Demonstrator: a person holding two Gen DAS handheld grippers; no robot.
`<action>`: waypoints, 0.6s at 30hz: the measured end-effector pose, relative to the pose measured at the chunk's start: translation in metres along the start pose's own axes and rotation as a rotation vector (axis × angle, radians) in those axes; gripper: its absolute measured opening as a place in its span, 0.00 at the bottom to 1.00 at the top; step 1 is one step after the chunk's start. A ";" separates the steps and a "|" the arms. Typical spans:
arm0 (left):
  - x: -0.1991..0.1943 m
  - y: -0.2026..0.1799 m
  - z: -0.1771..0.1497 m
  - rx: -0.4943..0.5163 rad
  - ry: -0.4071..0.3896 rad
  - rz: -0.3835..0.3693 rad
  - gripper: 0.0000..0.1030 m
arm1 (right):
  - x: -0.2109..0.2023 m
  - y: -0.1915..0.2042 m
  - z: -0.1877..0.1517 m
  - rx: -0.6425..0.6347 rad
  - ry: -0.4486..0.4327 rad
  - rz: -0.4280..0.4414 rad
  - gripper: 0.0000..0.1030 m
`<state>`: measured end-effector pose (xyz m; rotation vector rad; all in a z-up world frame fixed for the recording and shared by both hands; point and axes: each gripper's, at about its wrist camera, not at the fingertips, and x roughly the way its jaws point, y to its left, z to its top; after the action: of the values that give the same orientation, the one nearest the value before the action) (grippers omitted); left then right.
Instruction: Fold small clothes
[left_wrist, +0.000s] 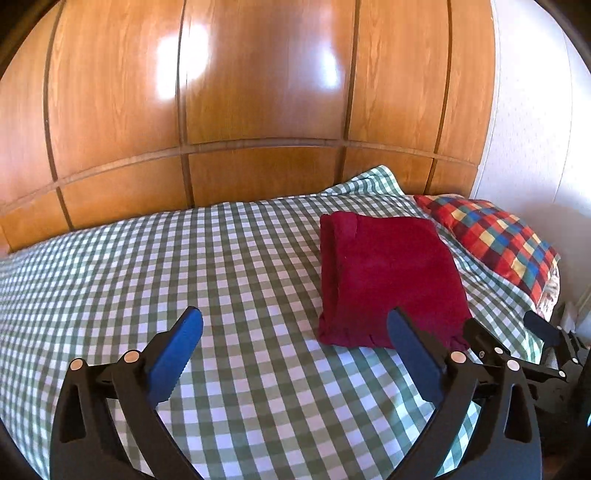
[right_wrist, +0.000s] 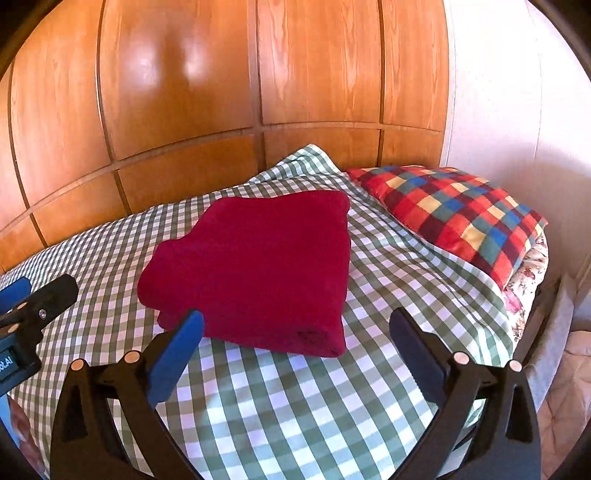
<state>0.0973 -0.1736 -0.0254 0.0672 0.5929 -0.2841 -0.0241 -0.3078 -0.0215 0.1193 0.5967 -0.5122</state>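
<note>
Nearest us, left gripper (left_wrist: 295, 332) and right gripper (right_wrist: 295, 332) stand spread wide, blue pads bare, their bases cut off. Beyond them we list one folded red garment (right_wrist: 258, 273), soft and blocky, lying free on the checked bedspread (right_wrist: 280, 406). Against glossy wooden panels (left_wrist: 258, 92) we note a patchwork pillow (right_wrist: 454, 218), its underside hidden.

Red garment (left_wrist: 388, 277) near hem hidden behind tongs finger (left_wrist: 413, 347); floral pillow (right_wrist: 528, 280) mostly covered.
</note>
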 end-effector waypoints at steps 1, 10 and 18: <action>-0.001 -0.001 -0.001 0.006 -0.001 0.003 0.96 | -0.002 0.000 -0.001 0.004 0.000 -0.001 0.97; -0.019 -0.005 -0.007 0.012 -0.037 0.023 0.96 | -0.012 -0.007 -0.006 0.035 -0.009 -0.013 0.97; -0.021 -0.002 -0.009 -0.003 -0.035 0.038 0.96 | -0.015 -0.005 -0.007 0.033 -0.007 -0.013 0.98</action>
<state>0.0754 -0.1693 -0.0211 0.0703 0.5571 -0.2470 -0.0408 -0.3042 -0.0180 0.1450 0.5824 -0.5348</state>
